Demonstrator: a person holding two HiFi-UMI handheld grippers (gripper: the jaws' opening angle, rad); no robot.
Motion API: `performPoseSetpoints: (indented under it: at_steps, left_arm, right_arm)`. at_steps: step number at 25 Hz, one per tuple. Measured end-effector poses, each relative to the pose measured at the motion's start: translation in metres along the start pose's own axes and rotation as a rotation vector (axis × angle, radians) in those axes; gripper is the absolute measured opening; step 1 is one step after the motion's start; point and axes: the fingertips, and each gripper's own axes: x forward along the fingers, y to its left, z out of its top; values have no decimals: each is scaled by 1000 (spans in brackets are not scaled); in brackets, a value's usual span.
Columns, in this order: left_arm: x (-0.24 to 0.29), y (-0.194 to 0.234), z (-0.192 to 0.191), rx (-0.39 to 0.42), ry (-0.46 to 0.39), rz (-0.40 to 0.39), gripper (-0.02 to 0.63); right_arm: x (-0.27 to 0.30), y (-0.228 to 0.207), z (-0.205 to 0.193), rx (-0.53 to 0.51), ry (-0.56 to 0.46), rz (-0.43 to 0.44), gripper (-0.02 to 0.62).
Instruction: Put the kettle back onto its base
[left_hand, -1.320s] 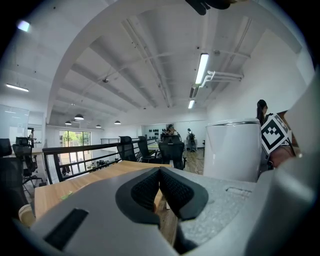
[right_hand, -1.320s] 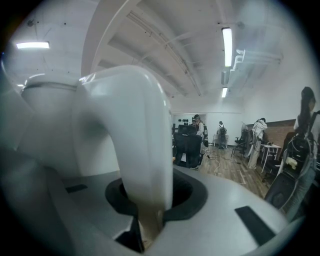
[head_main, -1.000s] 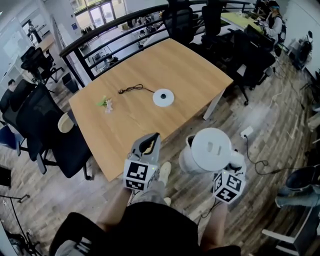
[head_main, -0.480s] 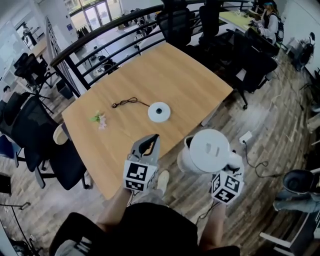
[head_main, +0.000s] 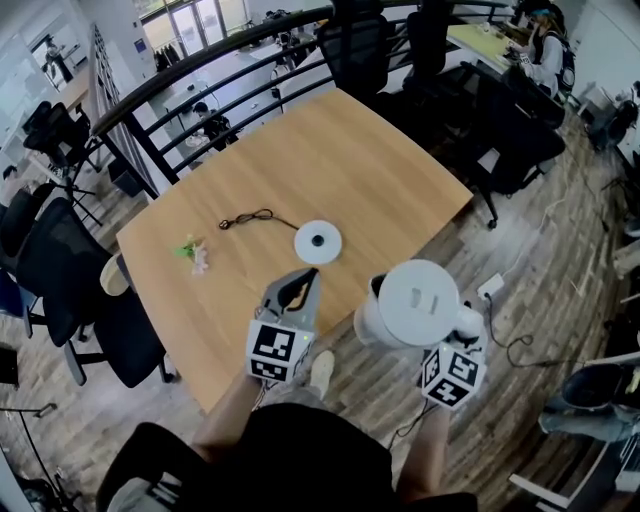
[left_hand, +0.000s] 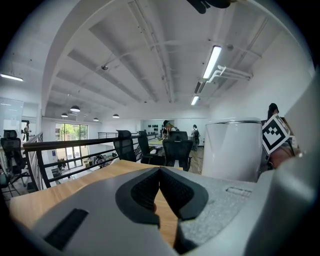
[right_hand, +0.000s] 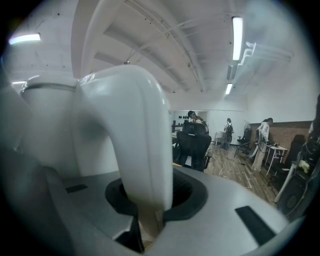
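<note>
On the left of the table (head_main: 380, 150) a little green thing (head_main: 188, 248) is lying, then a dark cord (head_main: 246, 218), then the round white base (head_main: 318, 241) is sitting bare. The left claw (head_main: 297, 291) is hanging over the near table edge, its jaws pressed together on nothing. Further right, the white kettle (head_main: 415, 303) is hanging in the air (just off the table), and the right claw (right_hand: 150, 212) is squeezing its handle (right_hand: 145, 145). I think the carrying step is going on. The next move is asking for lining the kettle up over the base, then lowering it straight down.

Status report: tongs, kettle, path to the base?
Left tongs shut, empty. Right tongs shut on kettle, by handle. Kettle aloft beside table; nothing on base.
</note>
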Motion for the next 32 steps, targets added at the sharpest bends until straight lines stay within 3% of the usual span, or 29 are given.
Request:
performPoseSetpoints:
  at_steps: [14,32]
  left_arm:
    - [47,55,-7,-21,19,40,3]
    - [53,132,-25,-63,41,189,3]
  right_arm:
    - [80,32,18,-16,-5,38,72]
    - [166,114,48,-47,-55,180,75]
